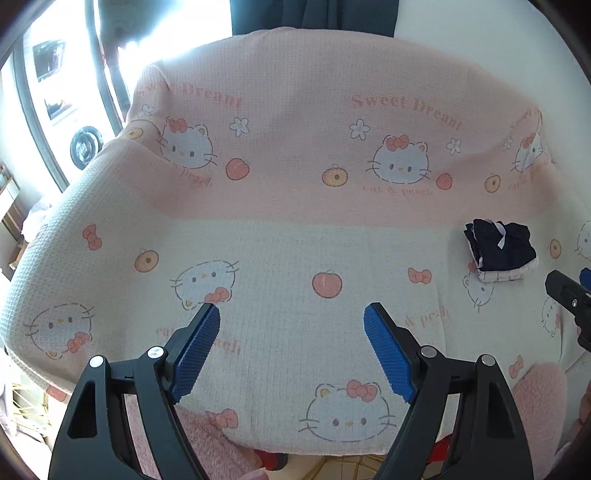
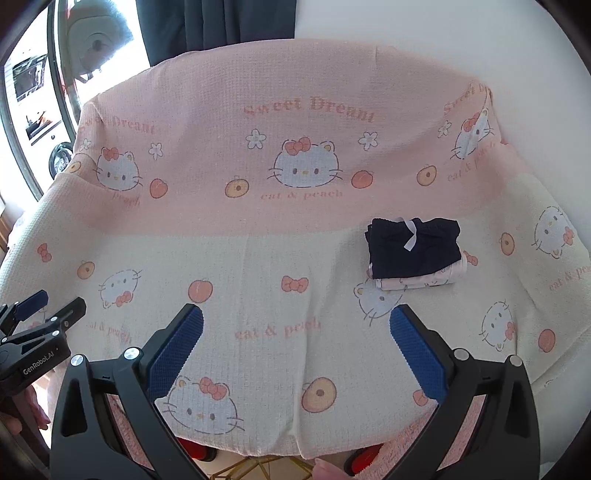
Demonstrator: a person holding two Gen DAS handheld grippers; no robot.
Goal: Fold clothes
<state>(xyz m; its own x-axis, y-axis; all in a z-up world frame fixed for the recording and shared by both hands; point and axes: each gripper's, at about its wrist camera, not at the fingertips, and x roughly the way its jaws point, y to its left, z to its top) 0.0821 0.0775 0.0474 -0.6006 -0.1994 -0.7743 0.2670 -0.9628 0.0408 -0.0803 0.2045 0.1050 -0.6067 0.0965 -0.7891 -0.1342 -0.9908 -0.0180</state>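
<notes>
A small stack of folded clothes, a dark navy piece (image 2: 415, 249) on a white-and-pink printed piece (image 2: 417, 282), lies on the seat of a sofa under a pink-and-cream cat-print blanket (image 2: 273, 258). The stack also shows in the left wrist view (image 1: 500, 247) at the right. My left gripper (image 1: 291, 317) is open and empty above the seat's middle. My right gripper (image 2: 295, 319) is open and empty, the stack just beyond its right finger. Each gripper shows at the edge of the other's view: the right one (image 1: 570, 295), the left one (image 2: 48, 306).
The blanket covers the sofa's seat and backrest (image 1: 295, 92). A window and dark curtain (image 2: 221, 22) stand behind. Pink fluffy fabric (image 1: 535, 402) hangs at the seat's front edge. A gold wire frame (image 2: 258, 469) shows on the floor below.
</notes>
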